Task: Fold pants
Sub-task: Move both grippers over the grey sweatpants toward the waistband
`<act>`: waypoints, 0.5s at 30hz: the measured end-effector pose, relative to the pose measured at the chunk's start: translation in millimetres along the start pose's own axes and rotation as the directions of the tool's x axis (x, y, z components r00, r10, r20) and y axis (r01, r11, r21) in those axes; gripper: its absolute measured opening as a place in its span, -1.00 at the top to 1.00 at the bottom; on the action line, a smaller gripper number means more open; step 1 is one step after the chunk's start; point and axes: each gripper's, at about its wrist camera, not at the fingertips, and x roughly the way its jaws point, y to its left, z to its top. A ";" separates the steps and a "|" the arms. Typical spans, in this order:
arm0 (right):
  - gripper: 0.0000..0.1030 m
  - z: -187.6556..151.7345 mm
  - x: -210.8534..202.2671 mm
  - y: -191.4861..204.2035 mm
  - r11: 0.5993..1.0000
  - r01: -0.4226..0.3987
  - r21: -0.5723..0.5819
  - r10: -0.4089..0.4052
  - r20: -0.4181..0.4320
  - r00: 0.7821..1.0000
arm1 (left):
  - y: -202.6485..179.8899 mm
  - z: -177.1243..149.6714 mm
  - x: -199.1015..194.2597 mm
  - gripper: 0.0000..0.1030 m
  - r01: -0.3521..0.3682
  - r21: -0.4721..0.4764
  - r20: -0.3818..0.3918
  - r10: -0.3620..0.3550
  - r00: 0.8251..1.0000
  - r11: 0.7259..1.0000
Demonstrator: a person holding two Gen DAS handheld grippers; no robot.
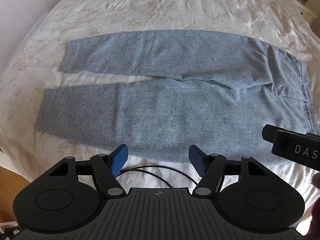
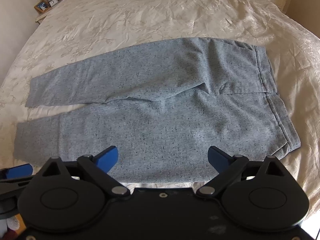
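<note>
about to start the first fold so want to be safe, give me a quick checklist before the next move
1. Grey pants spread flat on the bed cover: ok, small wrinkles at the crotch.
2. Both legs apart, neither crossing: ok.
3. Left tool open and empty above the near leg's edge: ok.
4. Right tool open and empty: ok.
5. Black cable lying under the left tool, clear of the pants: cannot tell.
6. Waistband lying flat: ok.

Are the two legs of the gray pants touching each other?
Apart at the ankle ends. The left wrist view shows a strip of white bedspread between the far leg and the near leg, which meet only toward the crotch.
</note>
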 end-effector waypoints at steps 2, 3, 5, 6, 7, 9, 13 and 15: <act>-0.94 -0.9 -0.2 1.3 1.000 -0.004 0.000 0.004 -0.001 1.000 | 2.1 0.4 0.5 -0.28 0.001 -0.002 -0.001 -0.001 1.000 1.000; -0.94 -0.8 -0.1 2.1 1.000 -0.005 0.000 0.005 -0.001 1.000 | 1.9 0.5 0.6 -0.28 -0.001 -0.003 -0.002 0.001 1.000 1.000; -0.94 -1.1 -0.6 4.1 1.000 -0.010 -0.003 0.010 0.002 1.000 | 4.1 0.4 1.2 -0.28 -0.006 -0.002 -0.002 0.006 1.000 1.000; -0.94 -1.4 -0.9 5.3 1.000 -0.014 -0.004 0.014 0.003 1.000 | 5.6 0.3 1.4 -0.28 -0.007 -0.002 0.002 0.007 1.000 1.000; -0.91 -1.5 -1.1 6.7 1.000 -0.018 -0.005 0.018 0.004 1.000 | 7.0 0.7 1.4 -0.28 -0.009 -0.002 0.005 0.009 1.000 1.000; -0.85 -1.3 -0.4 8.8 1.000 -0.025 -0.003 0.025 0.002 1.000 | 11.0 0.9 1.8 -0.28 -0.012 -0.004 0.012 0.012 1.000 1.000; -0.65 -1.9 4.4 13.9 0.999 -0.035 0.003 0.035 -0.013 0.999 | 21.3 4.5 4.9 -0.26 -0.014 -0.001 0.021 0.014 1.000 1.000; -0.57 -2.0 7.5 17.5 0.999 -0.039 0.005 0.039 -0.019 0.999 | 29.3 8.4 7.0 -0.17 -0.021 -0.006 0.030 0.021 0.999 1.000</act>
